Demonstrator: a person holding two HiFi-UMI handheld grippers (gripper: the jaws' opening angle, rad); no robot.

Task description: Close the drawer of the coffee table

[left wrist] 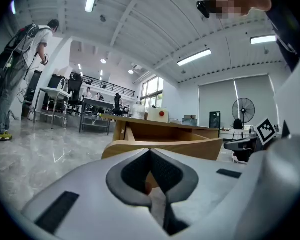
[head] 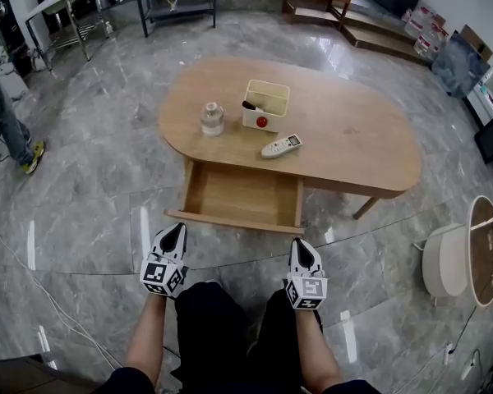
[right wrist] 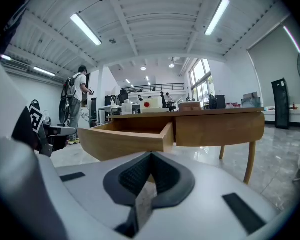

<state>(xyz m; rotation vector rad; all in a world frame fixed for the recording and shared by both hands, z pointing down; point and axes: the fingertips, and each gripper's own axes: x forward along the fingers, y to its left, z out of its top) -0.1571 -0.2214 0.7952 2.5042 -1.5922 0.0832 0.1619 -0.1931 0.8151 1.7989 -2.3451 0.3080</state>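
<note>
Wood-toned drawer (head: 242,197) of the oval wooden coffee table (head: 353,138) is pulled well out, so as far as I can judge the closing hasn't started yet, this looks like the approach step. The left gripper (head: 175,235) sits just short of the drawer's front panel, which is right ahead of it near the panel's left corner. The right gripper (head: 300,246) is the same deal at the right corner. Neither touches the wood from what I can see. Both have their jaws pressed together with nothing between them, which makes sense for a shove rather than a grab.

Next move, I'd guess: bring both tips forward onto the front panel and push evenly, straight ahead, so the drawer doesn't skew as it slides in.

Only the head view gives the tabletop beyond the grippers: a cream square box with a red dot on its side (head: 251,117), a small glass jar (head: 212,118) and a white remote control (head: 281,145). It also shows the bare drawer bottom. The gripper views sit low and show the front panel dead ahead. The right gripper view also catches a slanted wooden table leg (right wrist: 251,159) off to its right, which I can't find in the left gripper view
</note>
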